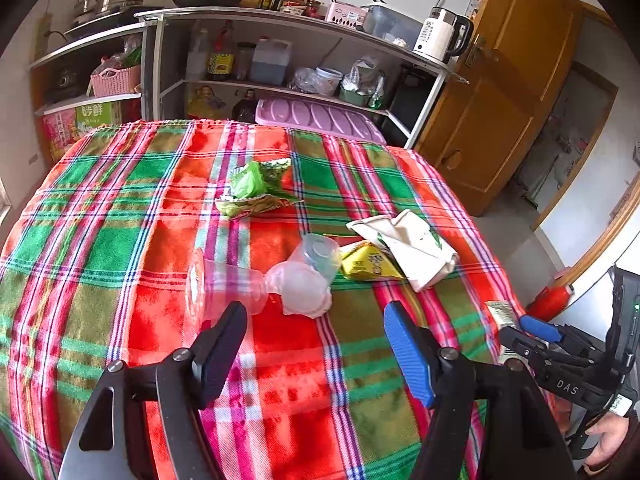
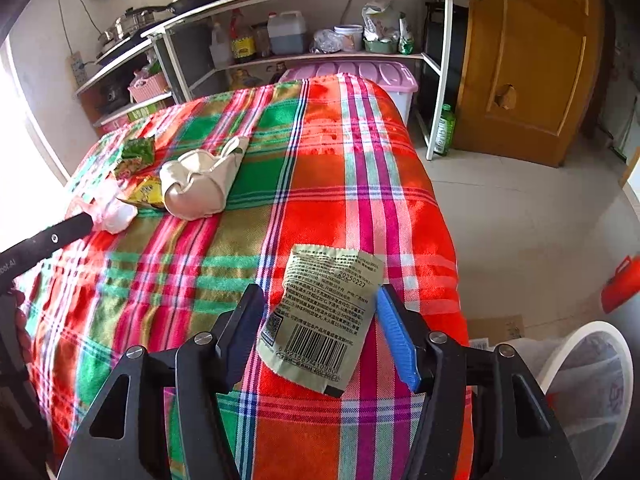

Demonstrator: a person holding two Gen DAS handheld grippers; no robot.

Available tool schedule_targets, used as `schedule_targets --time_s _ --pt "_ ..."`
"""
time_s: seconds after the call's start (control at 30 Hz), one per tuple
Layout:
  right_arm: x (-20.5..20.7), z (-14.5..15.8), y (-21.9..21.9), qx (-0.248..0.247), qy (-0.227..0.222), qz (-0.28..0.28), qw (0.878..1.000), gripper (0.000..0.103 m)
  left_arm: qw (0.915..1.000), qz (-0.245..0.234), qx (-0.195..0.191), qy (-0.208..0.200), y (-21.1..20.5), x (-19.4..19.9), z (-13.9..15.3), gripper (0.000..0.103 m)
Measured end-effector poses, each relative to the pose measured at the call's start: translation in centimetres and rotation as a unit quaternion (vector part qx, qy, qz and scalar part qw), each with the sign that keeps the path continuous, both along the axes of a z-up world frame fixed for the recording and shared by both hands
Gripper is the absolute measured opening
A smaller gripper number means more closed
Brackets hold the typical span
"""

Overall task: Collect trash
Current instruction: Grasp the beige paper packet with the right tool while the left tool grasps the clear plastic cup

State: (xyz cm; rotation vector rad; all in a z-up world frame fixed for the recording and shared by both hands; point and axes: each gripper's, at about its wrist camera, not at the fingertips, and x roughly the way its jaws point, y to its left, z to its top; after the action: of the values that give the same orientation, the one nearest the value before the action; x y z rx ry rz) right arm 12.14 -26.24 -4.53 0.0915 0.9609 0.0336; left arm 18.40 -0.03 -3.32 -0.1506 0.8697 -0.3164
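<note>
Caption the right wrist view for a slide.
Open right claw straddles a flat packet on the plaid tablecloth, bin alongside.

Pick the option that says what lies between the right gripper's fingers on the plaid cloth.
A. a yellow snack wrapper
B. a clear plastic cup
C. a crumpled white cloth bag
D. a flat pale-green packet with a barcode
D: in the right wrist view the open right gripper straddles the flat barcode packet, which lies on the plaid cloth near the table's edge; its pads are not pressing on it.
</note>
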Motion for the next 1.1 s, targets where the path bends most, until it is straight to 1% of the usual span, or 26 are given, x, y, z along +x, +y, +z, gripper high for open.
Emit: schedule_targets --time_s 0.17,0.27,0.37,0.47,0.53,0.57,0.73,0.83,0.9,0.93,0.97,1.1 --pt "0.1 -0.5 0.7 -0.022 0.004 -0.002 1.000 0.059 0.9999 -0.004 0.016 0.003 -0.1 1.2 -0.7 0.071" --pt "0.1 -0.6 0.8 -0.026 0.002 -0.004 1.000 0.059 0.9998 -0.002 0.016 0.007 -0.2 1.9 -1.0 0.071" --pt "0.1 -0.6 0.9 -0.032 0.000 -0.005 0.999 0.057 0.9992 -0.008 0.038 -0.004 -0.7 2.2 -1.0 0.071" --pt "0.0 -0.6 1.1 -0.040 -0.004 -0.007 0.999 0.056 0.9988 -0.011 0.048 -0.001 -1.1 2.7 -1.4 0.071" --pt "0.0 -0.6 1.4 -0.045 -0.006 -0.007 0.999 0.055 0.9982 -0.010 0.059 -0.011 -1.4 2.8 -1.3 0.071" --pt "-0.1 -0.6 1.4 -0.045 -0.007 -0.007 0.999 0.053 0.9979 -0.011 0.063 -0.011 -1.5 3.0 -1.4 0.071" --pt "-0.1 -0.4 1.3 -0.043 -0.009 -0.008 0.999 0.048 0.9976 -0.012 0.068 -0.007 -1.7 3.5 -1.6 0.071" --pt "-0.2 -0.4 1.3 -0.044 -0.011 -0.006 0.999 0.043 0.9976 -0.007 0.069 -0.006 -1.6 3.6 -1.8 0.062" --pt "-0.2 -0.3 1.5 -0.050 -0.013 -0.003 0.999 0.041 0.9976 -0.007 0.069 -0.004 -1.6 3.6 -1.9 0.048" --pt "-0.2 -0.3 1.6 -0.054 -0.014 -0.001 0.998 0.041 0.9976 -0.008 0.069 -0.003 -1.6 3.6 -1.9 0.046" --pt "-0.2 -0.3 1.7 -0.055 -0.016 0.000 0.998 0.040 0.9976 -0.009 0.068 -0.002 -1.6 3.6 -1.9 0.040" --pt "-0.3 -0.2 1.6 -0.054 -0.016 0.002 0.998 0.040 0.9977 -0.014 0.066 -0.010 -1.7 3.3 -1.7 0.039"
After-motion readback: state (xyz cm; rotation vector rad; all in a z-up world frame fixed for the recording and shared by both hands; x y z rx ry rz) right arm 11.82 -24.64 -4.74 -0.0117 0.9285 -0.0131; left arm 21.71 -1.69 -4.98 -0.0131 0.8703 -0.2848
